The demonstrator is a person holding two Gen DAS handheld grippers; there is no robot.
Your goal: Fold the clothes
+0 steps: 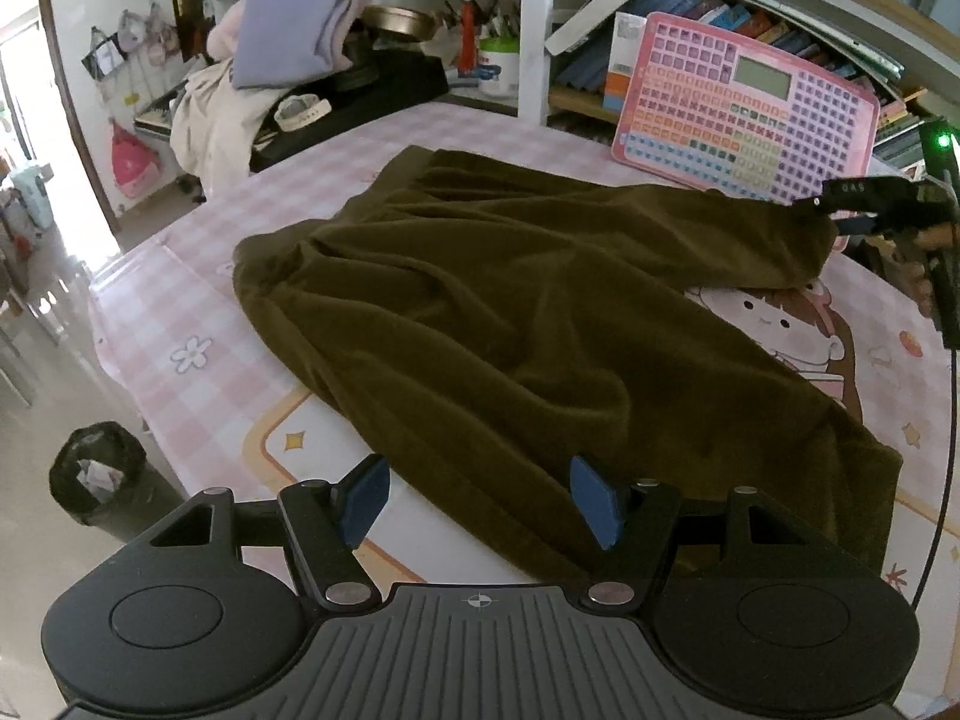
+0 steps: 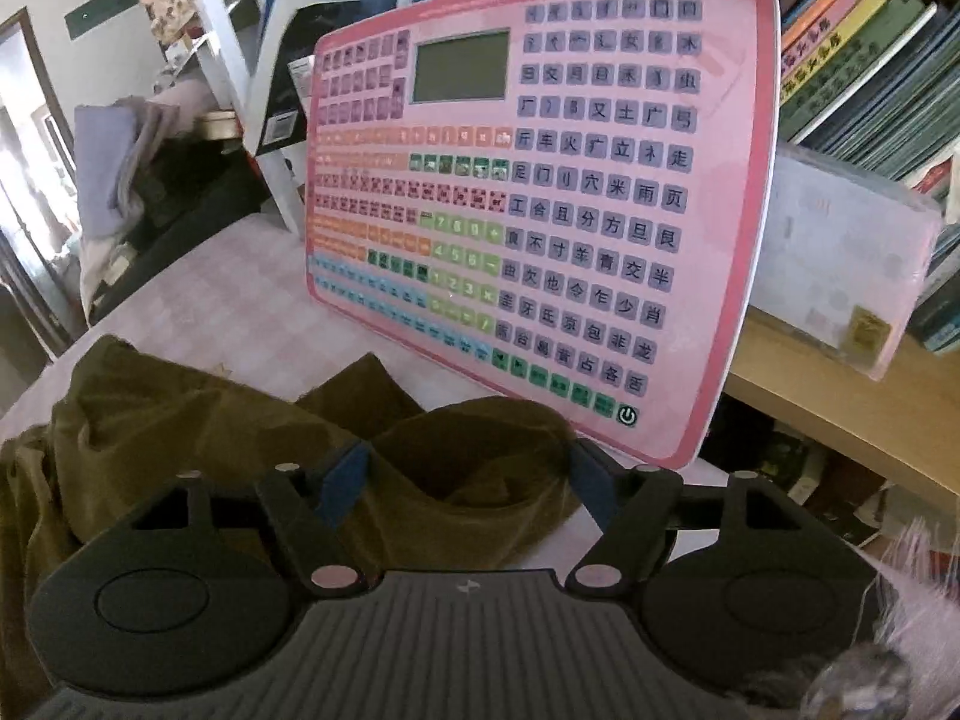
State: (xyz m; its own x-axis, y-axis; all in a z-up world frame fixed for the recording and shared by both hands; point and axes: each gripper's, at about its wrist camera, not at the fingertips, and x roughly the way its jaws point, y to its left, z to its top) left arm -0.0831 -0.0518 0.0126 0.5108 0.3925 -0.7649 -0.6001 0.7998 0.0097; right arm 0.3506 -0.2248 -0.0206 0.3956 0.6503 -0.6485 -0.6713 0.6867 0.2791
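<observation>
While the left gripper (image 1: 480,501) hangs low over the near edge of the table (image 1: 198,324), its blue pads stand well apart with the garment's near hem lying under and between them, and neither pad presses on the cloth. The olive-brown garment (image 1: 510,312) is spread rumpled across the pink checked table cover, running from that near edge away to the far right. There the right gripper (image 2: 465,483) sits at the garment's far end – its jaws wide too, a rolled fold of the cloth bulging up between the pads without being pinched. In the left wrist view this gripper shows only as a dark shape at the right edge, a green light above it. Just beyond the cloth a pink learning tablet (image 2: 540,198) with rows of character keys leans against the bookshelf (image 1: 780,30). Far left, a heap of folded clothes (image 1: 288,24) rests on a dark case, and a black waste bin (image 1: 99,474) stands on the floor left of the table.
</observation>
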